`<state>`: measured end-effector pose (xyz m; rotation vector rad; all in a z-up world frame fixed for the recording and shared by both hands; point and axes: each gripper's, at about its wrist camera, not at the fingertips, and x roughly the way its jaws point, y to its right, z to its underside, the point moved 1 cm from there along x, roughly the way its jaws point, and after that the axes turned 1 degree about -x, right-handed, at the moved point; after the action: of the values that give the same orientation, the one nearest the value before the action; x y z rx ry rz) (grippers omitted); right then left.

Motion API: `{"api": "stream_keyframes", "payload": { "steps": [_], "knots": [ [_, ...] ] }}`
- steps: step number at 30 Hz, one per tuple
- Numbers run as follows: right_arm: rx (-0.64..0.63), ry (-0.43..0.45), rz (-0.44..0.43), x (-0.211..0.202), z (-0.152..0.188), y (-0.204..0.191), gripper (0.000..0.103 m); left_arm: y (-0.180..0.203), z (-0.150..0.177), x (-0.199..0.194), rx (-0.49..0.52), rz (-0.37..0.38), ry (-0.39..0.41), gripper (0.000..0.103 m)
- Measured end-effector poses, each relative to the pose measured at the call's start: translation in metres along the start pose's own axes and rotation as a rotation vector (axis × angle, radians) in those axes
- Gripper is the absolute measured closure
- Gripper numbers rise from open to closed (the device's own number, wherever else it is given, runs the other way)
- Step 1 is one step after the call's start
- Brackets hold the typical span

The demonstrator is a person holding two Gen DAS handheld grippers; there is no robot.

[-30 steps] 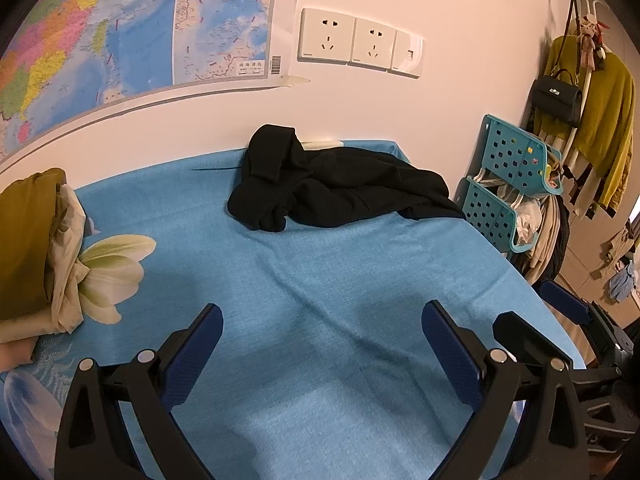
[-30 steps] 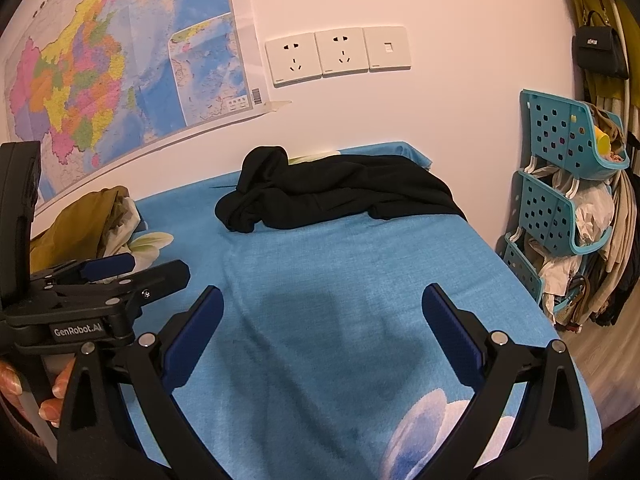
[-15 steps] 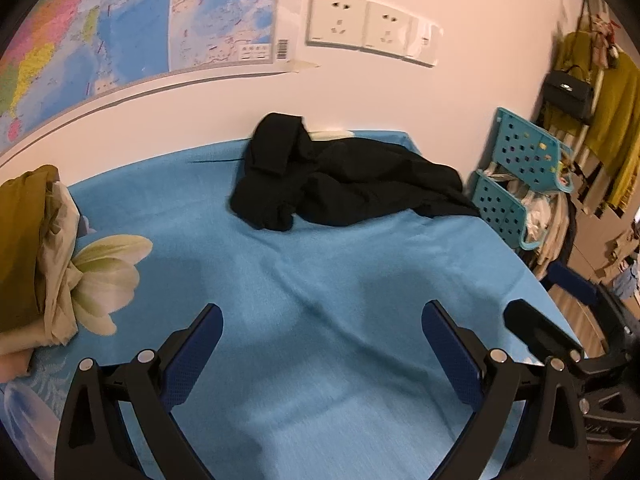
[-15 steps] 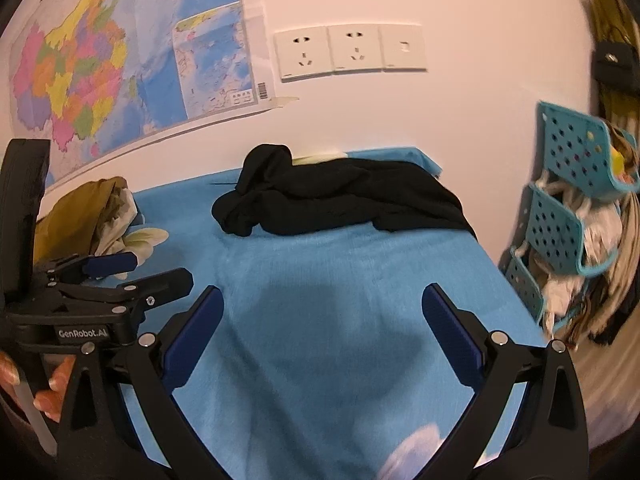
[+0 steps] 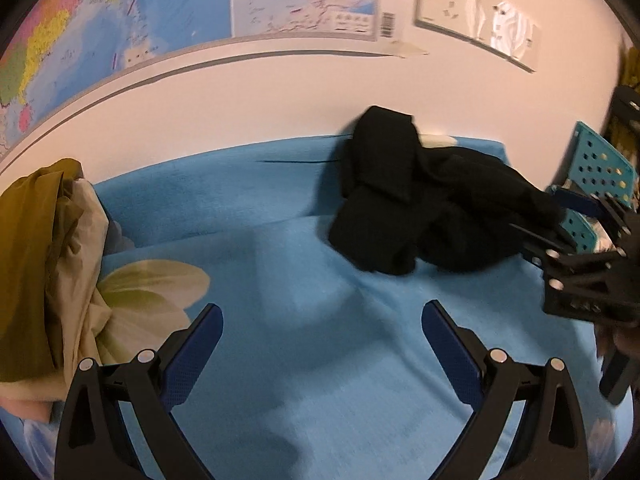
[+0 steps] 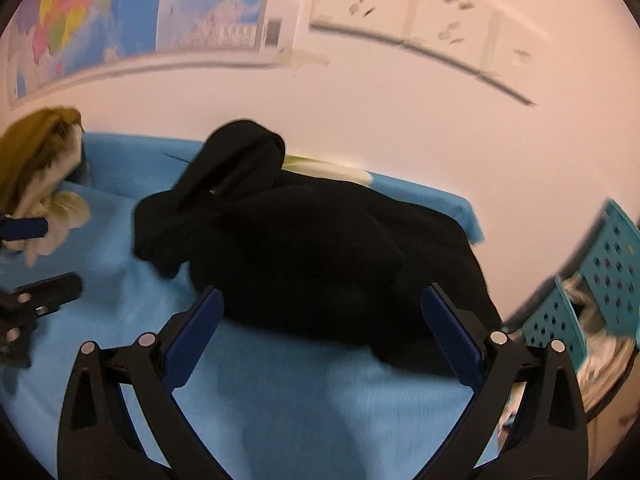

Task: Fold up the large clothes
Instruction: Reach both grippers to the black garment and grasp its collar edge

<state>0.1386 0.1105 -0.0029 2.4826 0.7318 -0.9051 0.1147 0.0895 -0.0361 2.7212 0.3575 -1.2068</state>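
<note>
At the far side of the bed [image 6: 280, 408], against the wall, the black garment [image 6: 320, 256] lies crumpled; both tools, right tool [image 6: 322, 330] and left tool [image 5: 322, 346], are open and empty, so a grab may catch several layers together.

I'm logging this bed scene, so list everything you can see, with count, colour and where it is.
garment: one, black, crumpled at the far side of the bed by the wall
clothes pile: one, olive and beige, bed's left edge
sheet: one, blue with flower print, covering the bed
map: one, multicoloured, on the wall
sockets: one row, white, on the wall
rack: one, teal, right of the bed
left gripper: open
right gripper: open, near the garment
</note>
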Motion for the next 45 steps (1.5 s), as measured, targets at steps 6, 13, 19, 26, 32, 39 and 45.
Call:
{"api": "stream_keyframes", "payload": {
  "steps": [6,13,19,26,32,39,45],
  "knots": [
    [-0.170,0.000,-0.079,0.040,-0.028,-0.023,0.020,-0.010,-0.008,0.018,-0.026,-0.013,-0.012,0.007],
    [-0.190,0.011,-0.193,0.014,-0.042,-0.009,0.092,-0.021,-0.012,0.032,-0.045,-0.023,-0.027,0.007],
    [-0.041,0.127,-0.210,-0.051,-0.039,0.043,0.094,-0.030,-0.017,0.035,-0.056,-0.027,-0.020,0.007],
    [0.222,0.041,-0.188,-0.040,-0.024,0.099,0.094,-0.026,-0.018,0.033,-0.049,-0.022,-0.022,0.007],
    [0.222,0.036,-0.153,-0.035,-0.020,0.091,0.057,-0.023,-0.018,0.027,-0.030,-0.017,-0.008,0.007],
    [0.039,0.096,-0.104,-0.047,-0.037,0.062,0.018,-0.021,-0.021,0.036,-0.013,-0.001,-0.022,0.007],
    [-0.049,-0.052,-0.215,0.018,-0.064,0.049,0.027,-0.016,-0.020,0.042,0.013,0.016,-0.037,0.007]
  ]
}}
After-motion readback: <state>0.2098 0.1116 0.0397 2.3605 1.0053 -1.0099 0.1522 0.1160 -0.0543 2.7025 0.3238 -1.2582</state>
